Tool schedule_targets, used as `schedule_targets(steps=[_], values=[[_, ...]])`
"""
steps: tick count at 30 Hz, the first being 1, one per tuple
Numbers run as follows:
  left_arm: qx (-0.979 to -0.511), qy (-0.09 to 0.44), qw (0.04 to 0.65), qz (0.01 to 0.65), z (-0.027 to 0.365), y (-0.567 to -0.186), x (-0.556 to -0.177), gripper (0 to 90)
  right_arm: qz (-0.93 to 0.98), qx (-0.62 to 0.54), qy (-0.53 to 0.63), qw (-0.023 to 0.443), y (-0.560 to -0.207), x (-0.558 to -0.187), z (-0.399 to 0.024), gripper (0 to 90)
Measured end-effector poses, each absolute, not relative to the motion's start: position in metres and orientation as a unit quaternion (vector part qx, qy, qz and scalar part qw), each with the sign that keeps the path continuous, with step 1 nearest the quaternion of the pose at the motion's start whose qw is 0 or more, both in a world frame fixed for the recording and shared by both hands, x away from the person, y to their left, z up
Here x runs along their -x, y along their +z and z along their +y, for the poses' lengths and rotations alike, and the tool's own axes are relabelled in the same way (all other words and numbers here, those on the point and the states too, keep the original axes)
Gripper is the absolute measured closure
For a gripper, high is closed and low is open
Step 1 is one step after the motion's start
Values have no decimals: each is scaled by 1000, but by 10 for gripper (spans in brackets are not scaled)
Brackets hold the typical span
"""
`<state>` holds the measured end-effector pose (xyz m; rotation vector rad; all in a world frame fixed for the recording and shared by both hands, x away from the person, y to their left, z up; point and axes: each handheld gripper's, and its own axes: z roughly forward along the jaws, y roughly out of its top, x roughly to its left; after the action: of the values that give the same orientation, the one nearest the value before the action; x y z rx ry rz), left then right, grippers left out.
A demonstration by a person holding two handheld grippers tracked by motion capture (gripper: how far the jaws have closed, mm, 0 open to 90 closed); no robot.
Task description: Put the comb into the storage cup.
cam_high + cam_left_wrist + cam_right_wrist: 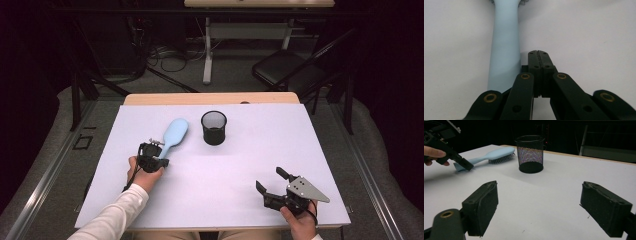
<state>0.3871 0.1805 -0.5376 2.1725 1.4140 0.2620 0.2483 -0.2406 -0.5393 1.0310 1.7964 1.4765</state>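
Plainly, from the high view, the work in hand concerns the pale blue hairbrush (173, 136), which lies flat on the white surface (240, 200), angled, its head toward the black mesh cup (214, 128) and its handle toward the person. The left claw (159, 145) sits at the handle end, and the right claw (270, 181) rests well apart near the front right corner, jaws spread with nothing between them.

Next, the left gripper view shows that claw's jaws pressed together, empty, lying just beside the handle (505, 50) on its right flank; whether they touch it I cannot tell. The brush runs away from the camera, its bristled head at the top edge.

Then the right gripper view looks across the bare surface between its two parted pads (484, 206) at the hairbrush (491, 155), bristles turned down and to the side, just left of the cup (530, 153). The left claw (465, 164) is down at the handle's tip.

My reading: this is the approach or a nudge, before any grasp. Picking the brush up calls for the left jaws to part, straddle the handle, then close.
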Motion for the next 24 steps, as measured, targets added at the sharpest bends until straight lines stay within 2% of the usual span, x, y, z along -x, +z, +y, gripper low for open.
schedule_targets(steps=[9, 24], values=[[-798, 108, 282, 522, 185, -520, -388, 898, 673, -389, 556, 294, -539, -248, -241, 143], [-794, 121, 285, 523, 192, -508, -389, 835, 673, -390, 555, 294, -539, -248, -242, 143]])
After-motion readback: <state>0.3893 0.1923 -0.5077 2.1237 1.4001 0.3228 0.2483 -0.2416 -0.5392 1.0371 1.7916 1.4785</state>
